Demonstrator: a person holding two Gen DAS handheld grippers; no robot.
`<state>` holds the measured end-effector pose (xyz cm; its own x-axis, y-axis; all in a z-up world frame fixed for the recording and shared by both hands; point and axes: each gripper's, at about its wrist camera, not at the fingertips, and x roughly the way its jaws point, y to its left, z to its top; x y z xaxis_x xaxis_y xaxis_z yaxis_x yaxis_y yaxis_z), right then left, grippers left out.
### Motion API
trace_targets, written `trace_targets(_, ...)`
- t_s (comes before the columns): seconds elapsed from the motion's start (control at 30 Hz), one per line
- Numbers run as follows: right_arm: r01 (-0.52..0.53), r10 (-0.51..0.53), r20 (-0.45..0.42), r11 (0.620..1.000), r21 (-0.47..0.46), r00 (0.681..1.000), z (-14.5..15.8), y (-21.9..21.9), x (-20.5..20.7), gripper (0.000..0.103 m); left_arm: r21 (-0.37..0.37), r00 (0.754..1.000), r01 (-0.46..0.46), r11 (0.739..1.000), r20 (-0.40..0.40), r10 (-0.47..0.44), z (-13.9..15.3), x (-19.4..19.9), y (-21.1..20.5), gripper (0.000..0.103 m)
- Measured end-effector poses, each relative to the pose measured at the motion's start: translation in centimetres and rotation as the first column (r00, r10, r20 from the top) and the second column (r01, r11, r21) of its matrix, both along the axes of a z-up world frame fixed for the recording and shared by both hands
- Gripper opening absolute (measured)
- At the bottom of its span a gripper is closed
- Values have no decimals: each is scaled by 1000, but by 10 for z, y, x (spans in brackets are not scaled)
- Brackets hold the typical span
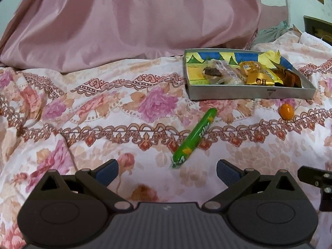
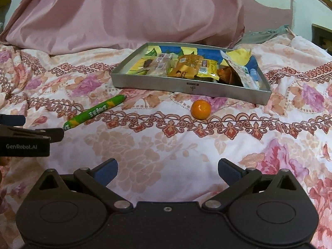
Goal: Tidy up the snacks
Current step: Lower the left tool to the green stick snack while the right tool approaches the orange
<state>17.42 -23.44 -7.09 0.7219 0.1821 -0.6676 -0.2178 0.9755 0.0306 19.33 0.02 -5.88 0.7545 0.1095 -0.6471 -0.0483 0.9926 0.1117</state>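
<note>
A grey metal tray holding several wrapped snacks sits on the flowered bedspread; it also shows in the right wrist view. A green snack stick lies in front of the tray, just ahead of my left gripper, which is open and empty. The stick shows at the left of the right wrist view. A small orange lies just in front of the tray, ahead of my right gripper, which is open and empty. The orange also shows at the right of the left wrist view.
A large pink satin pillow rises behind the tray. The left gripper's body shows at the left edge of the right wrist view. Grey cloth lies at the far right by the wall.
</note>
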Motion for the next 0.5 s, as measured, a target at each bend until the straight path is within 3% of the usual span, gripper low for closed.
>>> trace_targets(0.5, -28, 31, 81, 999, -37, 996, -2, -8, 17, 102, 13, 1000, -28, 1000, -10, 28, 1, 37, -11, 102)
